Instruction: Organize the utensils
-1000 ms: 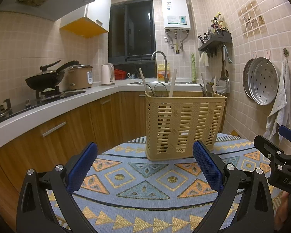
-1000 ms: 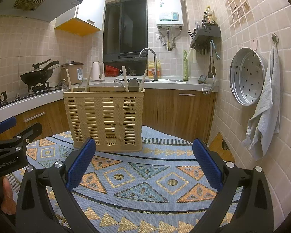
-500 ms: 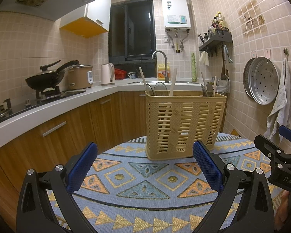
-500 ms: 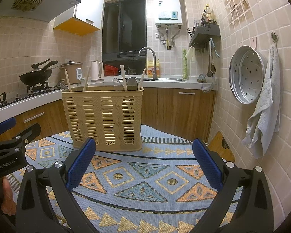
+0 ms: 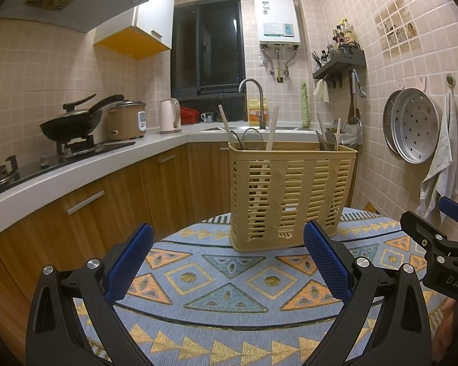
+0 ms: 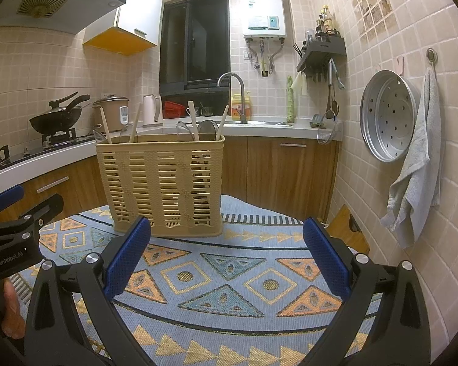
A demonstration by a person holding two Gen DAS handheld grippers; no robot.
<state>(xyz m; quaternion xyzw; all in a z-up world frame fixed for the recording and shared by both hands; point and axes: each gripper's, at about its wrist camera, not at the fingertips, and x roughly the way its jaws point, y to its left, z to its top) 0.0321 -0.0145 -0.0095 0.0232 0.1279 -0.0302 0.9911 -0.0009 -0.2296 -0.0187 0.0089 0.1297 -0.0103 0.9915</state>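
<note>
A tan slotted plastic utensil basket (image 5: 290,195) stands upright on a round table with a blue patterned cloth (image 5: 229,299); it also shows in the right wrist view (image 6: 161,186). Wooden chopsticks (image 5: 271,128) and metal spoons (image 5: 252,138) stick up out of it. My left gripper (image 5: 229,259) is open and empty, a short way in front of the basket. My right gripper (image 6: 227,253) is open and empty, in front of and to the right of the basket. Each gripper shows at the edge of the other's view.
A kitchen counter (image 5: 91,164) with a wok, rice cooker and kettle runs along the left and back, with a sink and tap (image 5: 253,91). A steamer tray (image 6: 387,116) and towel (image 6: 418,164) hang on the right wall.
The right gripper has shifted slightly, so the basket sits a little more to the left in its view. The left gripper has barely moved. Both stay open.
</note>
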